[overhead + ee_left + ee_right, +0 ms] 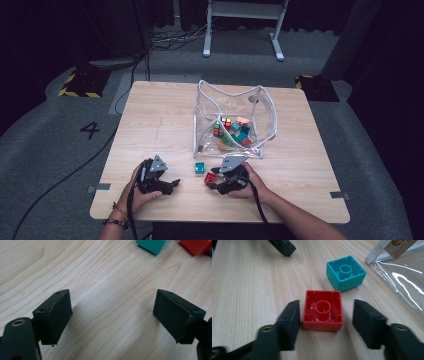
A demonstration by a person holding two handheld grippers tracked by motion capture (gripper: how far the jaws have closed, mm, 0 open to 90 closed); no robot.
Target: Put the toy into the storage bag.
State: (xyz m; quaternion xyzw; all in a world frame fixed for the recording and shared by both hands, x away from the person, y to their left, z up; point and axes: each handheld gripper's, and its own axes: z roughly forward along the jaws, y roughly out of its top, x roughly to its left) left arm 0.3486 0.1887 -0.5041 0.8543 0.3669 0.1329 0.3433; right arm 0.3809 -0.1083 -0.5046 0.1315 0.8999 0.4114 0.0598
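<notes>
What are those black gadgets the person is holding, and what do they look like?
Two handheld black tools: the left tool and right tool each have two flat, squared jaws, a grey three-cornered plate on top and a trailing black cable. The left wrist wears bracelets.

Both my grippers are resting low on the wooden table [150, 120].
My right gripper [210, 181] is meeting a red block [210, 177]; a teal block [200, 167] is lying beside it, near the clear bag [260, 107].

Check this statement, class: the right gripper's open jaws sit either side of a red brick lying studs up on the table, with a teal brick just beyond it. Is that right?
One detail is wrong. The right gripper view shows the red brick lying hollow side up, not studs up. The right gripper is open around it, and the teal brick lies just beyond.
</notes>
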